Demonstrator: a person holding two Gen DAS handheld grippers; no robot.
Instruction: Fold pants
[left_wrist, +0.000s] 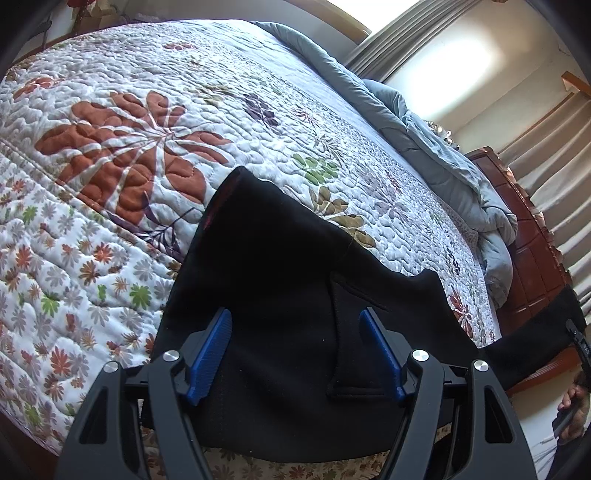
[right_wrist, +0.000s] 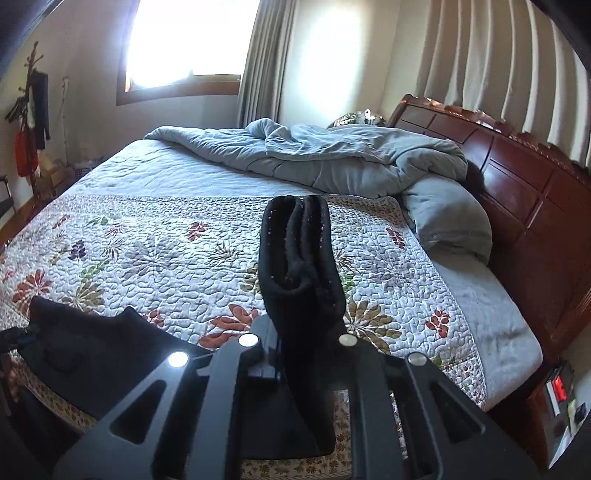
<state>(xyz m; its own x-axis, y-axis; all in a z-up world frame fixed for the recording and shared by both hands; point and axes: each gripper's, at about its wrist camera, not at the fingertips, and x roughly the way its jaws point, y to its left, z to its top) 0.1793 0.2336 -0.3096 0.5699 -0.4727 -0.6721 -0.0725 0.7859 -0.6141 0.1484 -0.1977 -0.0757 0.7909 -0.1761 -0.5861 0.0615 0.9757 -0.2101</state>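
Black pants (left_wrist: 280, 295) lying at near edge of bed, over floral quilt (left_wrist: 122, 122), one end lifted off to the right

Left gripper (left_wrist: 295, 354): blue pads spread wide, either side of the cloth, not pressing on it; nothing held

Right gripper (right_wrist: 301, 332): closed tight on a bunched, several-layer fold of the pants (right_wrist: 299, 251), which stands up between the fingers

Handling, as judged: soft, thick knit, limp, light; sags under own weight, no stiffness to hold a crease; matt surface, unlikely to slip from ribbed pads. Best taken at hems, waistband or a doubled edge, several layers together; single layer likely to pull loose and skew the fold

Edges: pants partly overhanging near side of bed; risk of sliding off toward the floor if released there

Open room: wide stretch of quilt free beyond the pants. Grey duvet (right_wrist: 351, 162) heaped along far side by wooden headboard (right_wrist: 524, 173); keep short of it
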